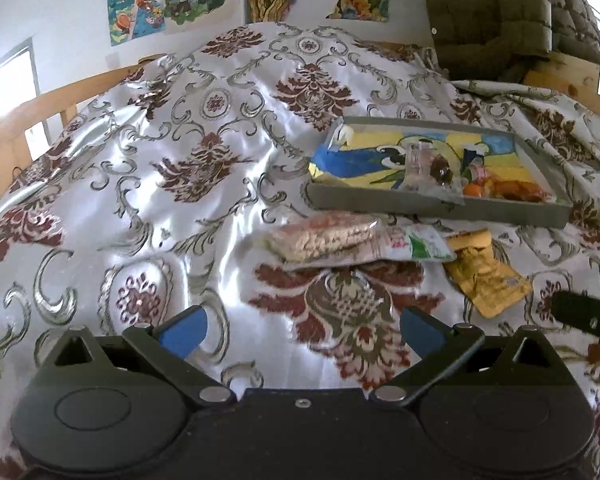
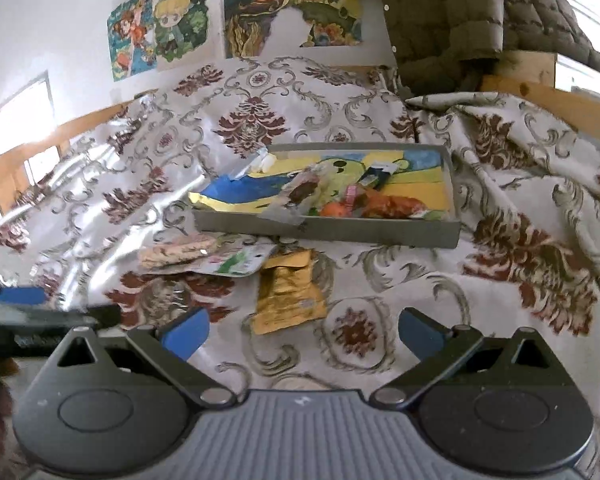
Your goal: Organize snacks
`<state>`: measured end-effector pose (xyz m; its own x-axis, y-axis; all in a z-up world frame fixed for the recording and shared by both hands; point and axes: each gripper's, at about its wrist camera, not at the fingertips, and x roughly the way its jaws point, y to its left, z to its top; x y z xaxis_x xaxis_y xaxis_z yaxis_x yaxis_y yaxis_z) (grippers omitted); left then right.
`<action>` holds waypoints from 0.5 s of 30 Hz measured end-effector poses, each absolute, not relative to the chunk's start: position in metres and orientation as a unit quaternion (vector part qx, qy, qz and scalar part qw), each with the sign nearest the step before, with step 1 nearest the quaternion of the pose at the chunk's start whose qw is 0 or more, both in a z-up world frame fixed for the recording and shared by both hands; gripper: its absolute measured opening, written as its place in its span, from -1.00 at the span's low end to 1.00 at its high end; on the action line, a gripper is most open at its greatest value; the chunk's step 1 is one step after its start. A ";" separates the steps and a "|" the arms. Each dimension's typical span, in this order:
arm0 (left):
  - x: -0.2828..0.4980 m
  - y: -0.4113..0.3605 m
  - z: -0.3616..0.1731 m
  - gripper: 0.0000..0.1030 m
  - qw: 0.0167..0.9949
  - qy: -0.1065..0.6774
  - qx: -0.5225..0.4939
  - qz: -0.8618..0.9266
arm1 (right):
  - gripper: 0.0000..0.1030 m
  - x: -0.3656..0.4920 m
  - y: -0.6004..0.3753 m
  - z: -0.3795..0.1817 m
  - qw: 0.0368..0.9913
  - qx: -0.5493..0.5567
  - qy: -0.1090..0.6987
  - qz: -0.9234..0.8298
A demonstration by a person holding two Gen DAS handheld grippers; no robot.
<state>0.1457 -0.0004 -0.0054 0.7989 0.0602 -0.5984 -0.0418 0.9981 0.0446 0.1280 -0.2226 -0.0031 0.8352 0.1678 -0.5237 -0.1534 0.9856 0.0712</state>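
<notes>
A grey shallow tray (image 1: 428, 204) (image 2: 340, 232) with a colourful lining lies on the patterned bedspread and holds several wrapped snacks (image 1: 496, 188) (image 2: 380, 204). In front of it lie a clear pack of pale biscuits (image 1: 324, 240) (image 2: 176, 252), a white-and-green packet (image 1: 416, 246) (image 2: 240, 262) and a crumpled gold packet (image 1: 488, 280) (image 2: 288, 296). My left gripper (image 1: 302, 336) is open and empty, low over the bedspread, short of the biscuit pack. My right gripper (image 2: 302, 336) is open and empty, just short of the gold packet.
The bedspread (image 1: 180, 160) is rumpled, with folds to the right of the tray (image 2: 520, 184). A wooden bed frame (image 1: 28, 120) runs along the left. A quilted olive jacket (image 1: 492, 12) hangs at the back right. Posters (image 2: 160, 32) cover the wall.
</notes>
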 end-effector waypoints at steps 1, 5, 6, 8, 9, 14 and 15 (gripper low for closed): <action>0.149 0.000 -0.005 0.99 0.949 0.315 0.016 0.024 | 1.00 0.131 -0.225 -0.005 0.957 0.012 0.278 0.080; 0.161 0.002 -0.003 0.99 0.951 0.309 0.012 -0.006 | 1.00 0.143 -0.235 -0.011 0.955 0.029 0.285 0.073; 0.163 0.002 -0.003 0.99 0.951 0.309 0.011 -0.016 | 1.00 0.146 -0.237 -0.012 0.955 0.030 0.286 0.072; 0.168 0.002 -0.002 0.98 0.950 0.310 0.017 -0.034 | 1.00 0.155 -0.238 -0.014 0.956 0.022 0.284 0.077; 0.169 0.001 -0.002 0.99 0.950 0.309 0.023 -0.040 | 1.00 0.159 -0.237 -0.014 0.957 0.015 0.281 0.078; 0.175 -0.002 -0.002 0.99 0.947 0.300 0.085 -0.072 | 1.00 0.180 -0.233 -0.017 0.959 -0.005 0.274 0.079; 0.175 -0.001 -0.002 0.99 0.947 0.298 0.093 -0.076 | 1.00 0.183 -0.233 -0.019 0.959 -0.006 0.273 0.081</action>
